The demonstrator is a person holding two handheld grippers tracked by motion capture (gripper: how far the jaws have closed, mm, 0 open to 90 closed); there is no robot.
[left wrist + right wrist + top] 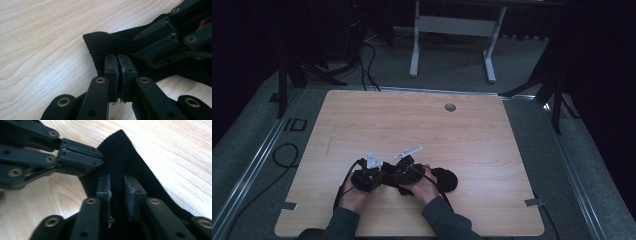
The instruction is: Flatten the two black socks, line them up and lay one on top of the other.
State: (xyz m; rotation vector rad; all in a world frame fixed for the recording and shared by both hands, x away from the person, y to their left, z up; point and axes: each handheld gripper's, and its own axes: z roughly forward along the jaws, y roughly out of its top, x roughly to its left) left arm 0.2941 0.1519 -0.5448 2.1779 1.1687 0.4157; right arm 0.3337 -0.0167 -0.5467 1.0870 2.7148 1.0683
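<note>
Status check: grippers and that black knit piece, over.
Left gripper shut on black ribbed fabric at its edge. Right gripper open, jaws straddling the fabric. Fabric flat on wooden table; nothing in the way.

The dark letters "ID" (295, 124) stand on the grey carpeted floor (257, 135) just beside the left edge of the light wooden desk (492, 150).

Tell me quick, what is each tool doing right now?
Left tool: closed, pinching the edge of the black ribbed cloth.
Right tool: open, its jaws apart over the same cloth, not yet gripping it.
</note>
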